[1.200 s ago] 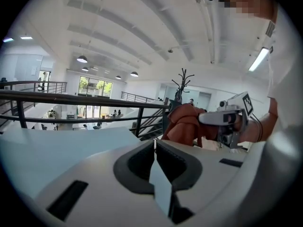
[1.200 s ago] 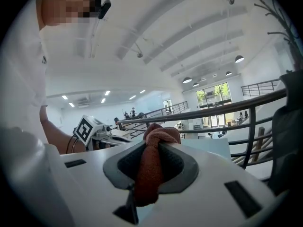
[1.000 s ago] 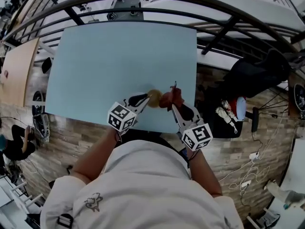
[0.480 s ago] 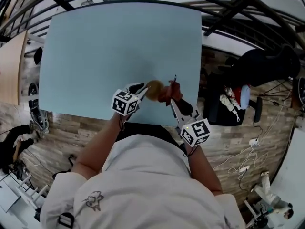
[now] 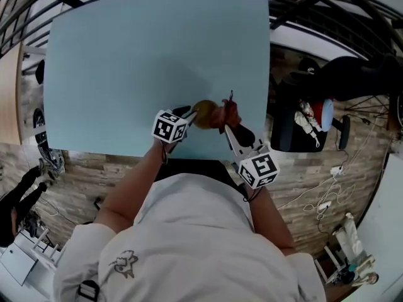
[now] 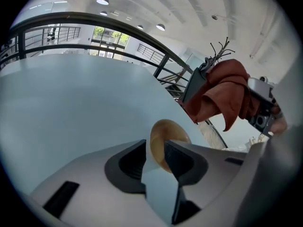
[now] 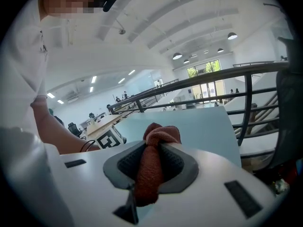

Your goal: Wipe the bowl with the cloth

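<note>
Left tongs have just been opening. Jaws now apart, with the rim of the small tan bowl between them, unpressed, at the tabletop near edge. Right tongs are clamped on the soft cloth, just beside the bowl. Bowl looks light, stiff, probably slick — take it by the rim.

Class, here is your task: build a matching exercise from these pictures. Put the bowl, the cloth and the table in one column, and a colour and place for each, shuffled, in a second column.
Column one:
1. bowl
2. cloth
3. table

Column two:
A. light blue, the big flat surface
B. dark red, clamped in the right gripper
C. tan, its rim between the parted jaws of the left gripper

Pairs: 1-C, 2-B, 3-A.

Note: the left gripper's jaws have just been opening, with the bowl's rim between them.
</note>
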Demonstrator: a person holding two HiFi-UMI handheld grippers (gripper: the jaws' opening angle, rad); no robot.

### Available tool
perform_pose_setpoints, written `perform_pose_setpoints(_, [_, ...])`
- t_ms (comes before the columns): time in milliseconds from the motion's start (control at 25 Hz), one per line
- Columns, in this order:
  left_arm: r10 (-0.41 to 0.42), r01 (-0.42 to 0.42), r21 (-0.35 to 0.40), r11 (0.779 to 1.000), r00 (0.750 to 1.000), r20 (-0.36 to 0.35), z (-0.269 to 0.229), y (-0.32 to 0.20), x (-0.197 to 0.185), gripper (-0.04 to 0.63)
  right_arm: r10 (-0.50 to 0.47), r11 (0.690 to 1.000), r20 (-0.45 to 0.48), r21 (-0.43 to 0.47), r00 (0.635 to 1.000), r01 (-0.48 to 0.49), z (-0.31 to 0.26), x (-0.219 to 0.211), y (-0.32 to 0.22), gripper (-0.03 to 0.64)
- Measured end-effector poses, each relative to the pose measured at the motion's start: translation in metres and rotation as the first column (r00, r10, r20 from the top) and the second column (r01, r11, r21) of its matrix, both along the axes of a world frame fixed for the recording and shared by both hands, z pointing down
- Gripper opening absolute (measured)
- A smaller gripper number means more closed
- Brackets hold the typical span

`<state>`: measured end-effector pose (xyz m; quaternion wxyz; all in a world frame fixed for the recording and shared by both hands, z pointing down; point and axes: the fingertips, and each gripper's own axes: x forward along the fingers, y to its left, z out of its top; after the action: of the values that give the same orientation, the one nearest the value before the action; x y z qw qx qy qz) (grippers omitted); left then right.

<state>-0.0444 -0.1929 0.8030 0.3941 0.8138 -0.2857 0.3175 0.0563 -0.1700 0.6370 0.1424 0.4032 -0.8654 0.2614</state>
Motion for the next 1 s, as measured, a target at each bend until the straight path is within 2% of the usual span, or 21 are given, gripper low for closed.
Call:
perform_pose_setpoints(200, [0.024,-0.023,-0.054,0.998,1.0,0.003,0.017,0.002,0.005,0.121,0.02,1.0,0.003,-0.018,1.0,-0.02,0.006,-0.002,-0.003,0.072])
perform_pose_setpoints(360, [0.023,-0.023,-0.085,0.996,1.0,-0.011,0.023,0.0,0.008,0.052,0.032,0.999,0.002,-0.026,0.999,-0.032,0.009,-0.001,-0.006,0.072])
perform_pose_setpoints(560, [0.034,-0.031,-0.099,0.995,0.999,0.025,0.028,0.0,0.009,0.025,0.028,0.999,0.002,-0.023,1.0,-0.028,0.005,0.0,-0.005,0.072])
perform_pose_setpoints(760, [0.007,-0.004,-0.06,0.998,0.998,0.055,0.02,-0.003,0.009,0.023,0.014,1.0,0.0,-0.017,1.0,-0.014,0.003,0.0,0.003,0.072])
perform_pose_setpoints(1000, [-0.052,0.05,0.034,0.998,0.995,0.083,-0.019,-0.014,0.015,0.021,-0.015,1.0,-0.012,0.019,1.0,0.015,-0.01,0.0,0.01,0.072])
